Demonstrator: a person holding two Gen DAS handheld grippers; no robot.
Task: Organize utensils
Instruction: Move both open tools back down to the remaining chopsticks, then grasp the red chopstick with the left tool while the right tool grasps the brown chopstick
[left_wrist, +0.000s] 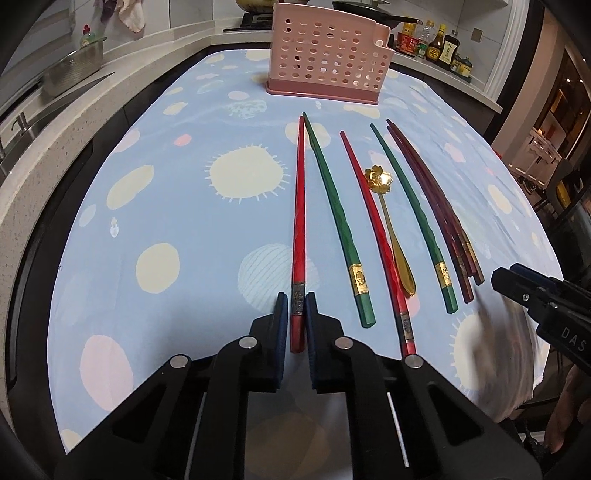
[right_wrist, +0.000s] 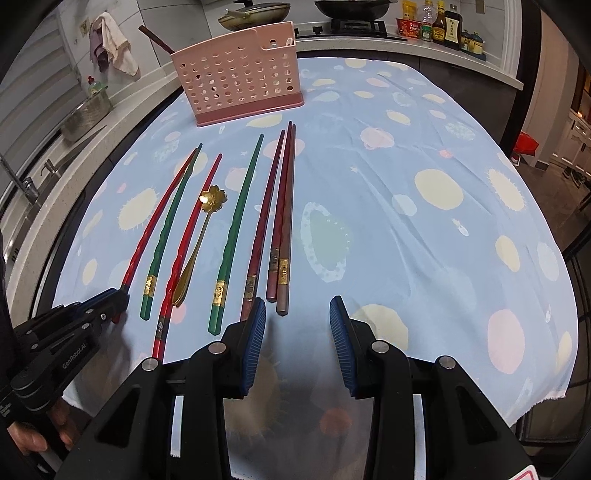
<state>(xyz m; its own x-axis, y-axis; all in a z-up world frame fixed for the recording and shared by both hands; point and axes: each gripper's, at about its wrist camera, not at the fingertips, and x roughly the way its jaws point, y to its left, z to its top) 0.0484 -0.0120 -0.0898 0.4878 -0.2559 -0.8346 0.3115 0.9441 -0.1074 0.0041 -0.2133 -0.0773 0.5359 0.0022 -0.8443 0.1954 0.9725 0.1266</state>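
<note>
Tabletop (left_wrist: 166, 206), spotted blue cloth: chopsticks laid in a loose row, thick ends nearest the person, presumably for easy pickup.

Leftmost red chopstick (left_wrist: 300, 221): lying on the cloth, its thick end between the narrow jaws of the left gripper (left_wrist: 297, 306); full closure cannot be confirmed.

Right gripper (right_wrist: 297, 314): jaws wide, holding nothing, near the dark red chopsticks (right_wrist: 282, 206).

Gold flower spoon (left_wrist: 388, 218): among the chopsticks.

Pink perforated holder (left_wrist: 325, 55): upright at the far end, the likely destination.

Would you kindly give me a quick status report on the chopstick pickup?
Left gripper straddling leftmost red chopstick, grip unconfirmed. Right gripper open, empty. Pink holder ahead, path unobstructed.
</note>
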